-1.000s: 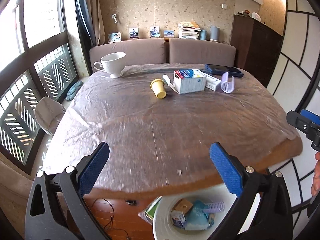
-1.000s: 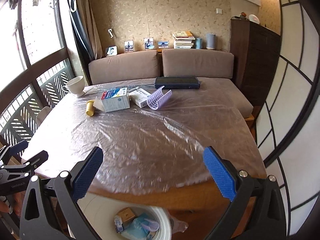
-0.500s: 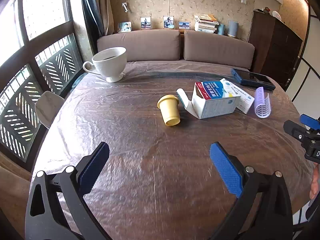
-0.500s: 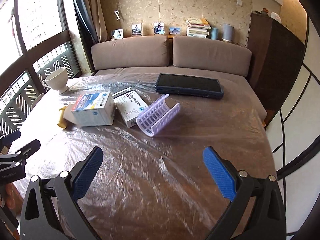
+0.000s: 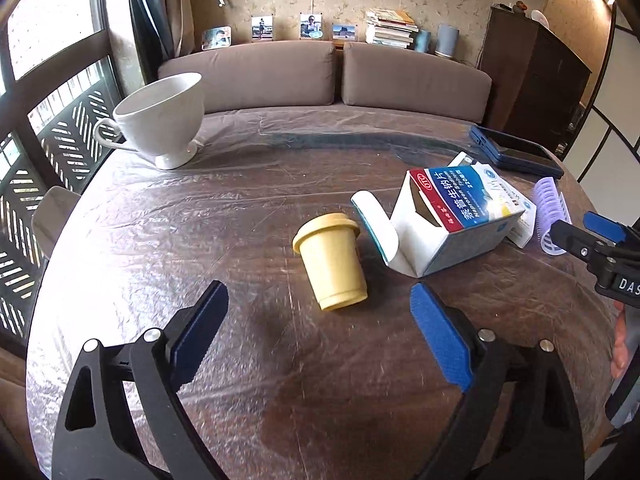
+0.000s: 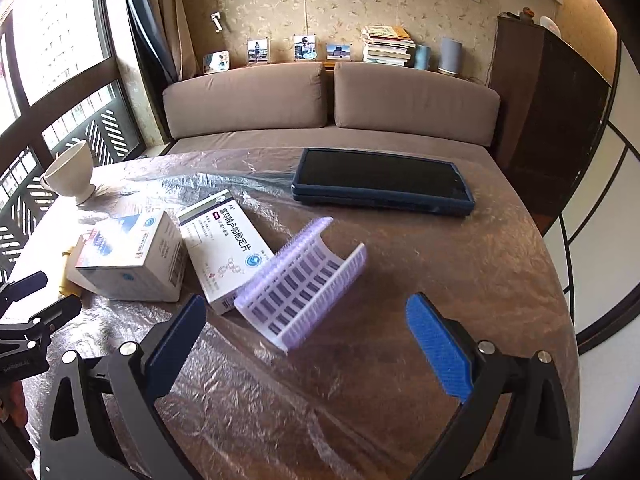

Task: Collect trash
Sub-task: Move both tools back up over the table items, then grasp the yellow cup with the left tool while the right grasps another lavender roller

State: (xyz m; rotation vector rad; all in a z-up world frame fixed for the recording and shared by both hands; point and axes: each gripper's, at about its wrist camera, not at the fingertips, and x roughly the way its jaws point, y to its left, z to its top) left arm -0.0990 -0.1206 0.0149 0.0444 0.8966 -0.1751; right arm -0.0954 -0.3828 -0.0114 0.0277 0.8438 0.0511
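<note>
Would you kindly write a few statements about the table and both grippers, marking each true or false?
1. The yellow cup lies on its side. True.
2. The left gripper is shut on the yellow cup. False: its jaws have just been closing but stand open, nothing between them.
3. The white teacup stands upright. True.
4. The purple curler piece sits inside the open box. False: it lies on the table beside the flat box.
5. The right gripper is open. True.
</note>
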